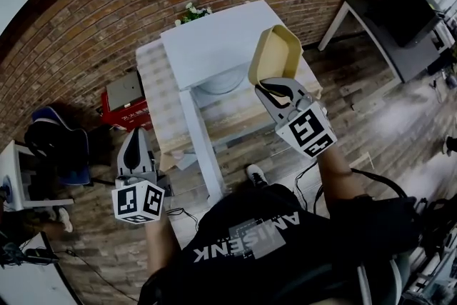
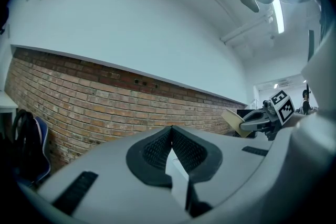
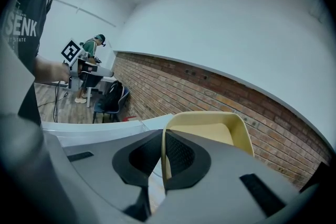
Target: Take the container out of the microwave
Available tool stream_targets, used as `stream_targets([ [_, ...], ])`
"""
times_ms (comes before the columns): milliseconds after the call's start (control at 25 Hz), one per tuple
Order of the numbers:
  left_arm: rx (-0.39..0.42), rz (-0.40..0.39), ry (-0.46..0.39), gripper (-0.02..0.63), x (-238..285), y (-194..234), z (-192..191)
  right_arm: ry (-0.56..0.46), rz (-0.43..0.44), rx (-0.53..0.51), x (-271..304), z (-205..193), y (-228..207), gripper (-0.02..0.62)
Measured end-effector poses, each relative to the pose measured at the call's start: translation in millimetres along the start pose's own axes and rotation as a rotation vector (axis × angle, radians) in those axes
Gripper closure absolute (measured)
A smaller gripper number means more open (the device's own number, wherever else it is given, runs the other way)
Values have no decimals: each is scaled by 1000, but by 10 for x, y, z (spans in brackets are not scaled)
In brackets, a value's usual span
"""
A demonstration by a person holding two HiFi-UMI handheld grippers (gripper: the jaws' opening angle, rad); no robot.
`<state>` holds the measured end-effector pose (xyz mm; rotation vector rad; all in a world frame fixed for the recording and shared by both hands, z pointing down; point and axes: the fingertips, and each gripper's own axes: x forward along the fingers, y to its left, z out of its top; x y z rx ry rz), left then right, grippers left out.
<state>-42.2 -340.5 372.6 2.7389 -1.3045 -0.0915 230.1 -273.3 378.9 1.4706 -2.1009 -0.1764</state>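
- My right gripper (image 1: 270,88) was clenched on the yellow container (image 1: 275,53). In the right gripper view its jaws pinched one thin side wall of the container (image 3: 210,128), one pad inside the wall and one outside.
- The container hung in the air, clear of the microwave (image 1: 214,39). In the head view it sat over the microwave's front right corner and touched nothing but my jaws.
- It was tipped up on edge, with its hollow side turned towards me, and the hollow looked bare.
- The microwave stood on the table (image 1: 243,121), towards the back edge. Its door (image 1: 196,139) swung open over the front edge, towards my body.
- A round, pale turntable (image 1: 221,82) showed in the open front.
- My left gripper (image 1: 135,136) hung low, off the table's front left corner and well apart from the container.
- In the left gripper view, the left gripper's (image 2: 171,136) jaws were closed together with nothing between them, and it pointed level at the brick wall (image 2: 94,97).
- At the right of that same view I could see my other gripper holding the container up.
- A small plant (image 1: 193,11) stood at the table's back edge, behind the microwave.
- On the floor beyond the table's left edge were a red box (image 1: 125,111) and a blue chair (image 1: 57,143).
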Motion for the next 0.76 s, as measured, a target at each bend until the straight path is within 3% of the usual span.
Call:
stream_targets([
  [760,-4,17,16,593,12,54,-55,-4,9,-28,64,29,-23,548],
])
